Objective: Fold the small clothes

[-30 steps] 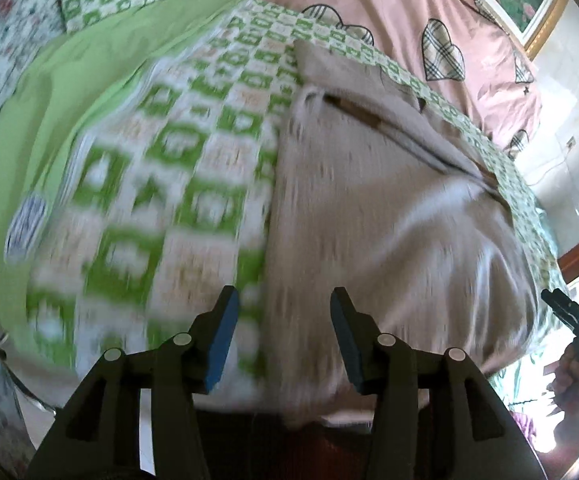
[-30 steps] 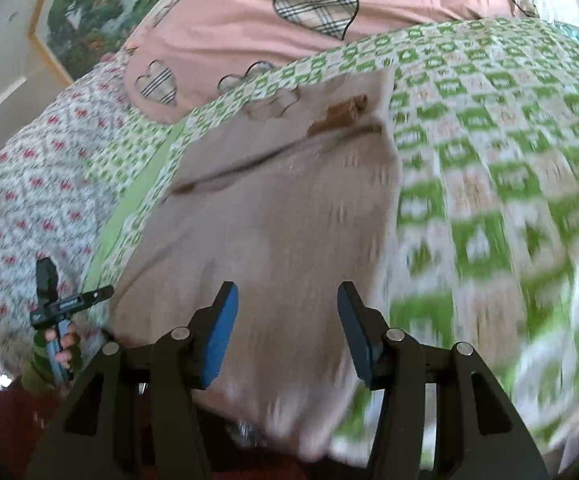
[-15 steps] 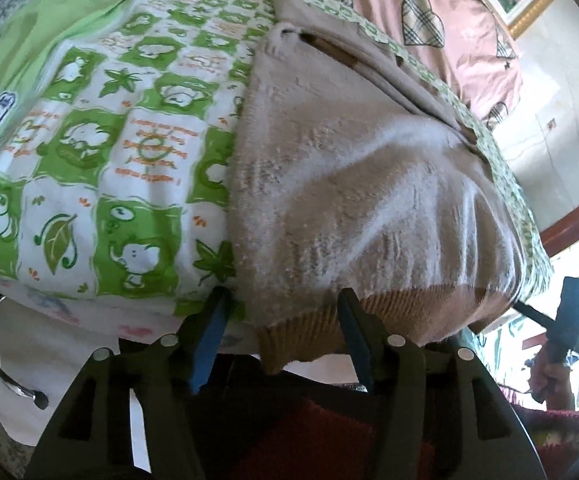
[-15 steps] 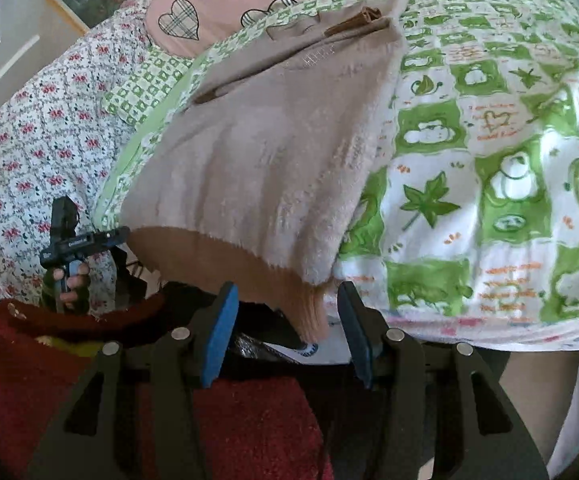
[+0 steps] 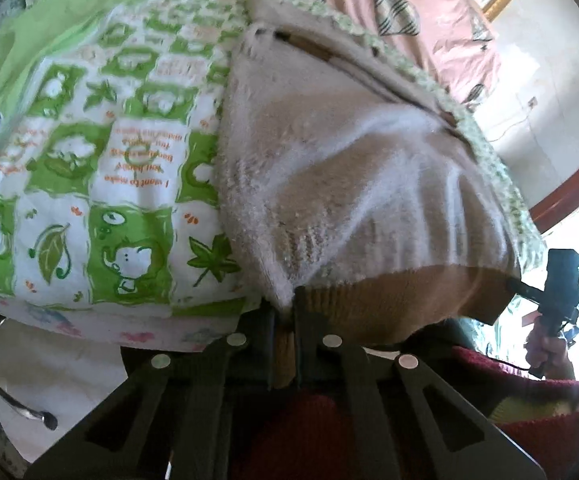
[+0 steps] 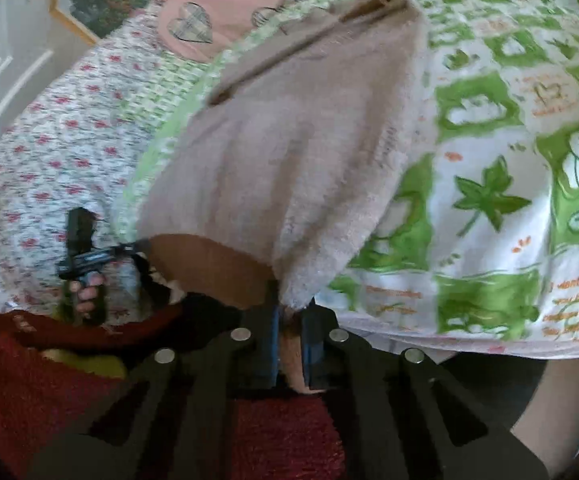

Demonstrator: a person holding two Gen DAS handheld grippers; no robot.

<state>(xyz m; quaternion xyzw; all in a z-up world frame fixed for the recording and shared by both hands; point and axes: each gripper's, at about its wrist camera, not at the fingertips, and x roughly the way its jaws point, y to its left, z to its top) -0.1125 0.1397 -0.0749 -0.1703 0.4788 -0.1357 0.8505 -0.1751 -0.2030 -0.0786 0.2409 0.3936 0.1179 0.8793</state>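
Note:
A small beige knitted sweater (image 5: 349, 184) with a tan ribbed hem lies flat on the bed, its hem hanging over the near edge. It also shows in the right wrist view (image 6: 301, 152). My left gripper (image 5: 285, 312) is shut on the hem's left corner. My right gripper (image 6: 289, 312) is shut on the hem's right corner. Each gripper shows small in the other's view: the right one (image 5: 557, 284) and the left one (image 6: 85, 256).
The bed has a green-and-white cartoon sheet (image 5: 109, 184), a pink heart-print quilt (image 5: 401, 8) at the far end and a floral cover (image 6: 49, 152) at one side. The person's red sweater (image 6: 29, 384) fills the near foreground.
Both grippers dropped to the near bed edge and closed from open onto the sweater's hem corners.

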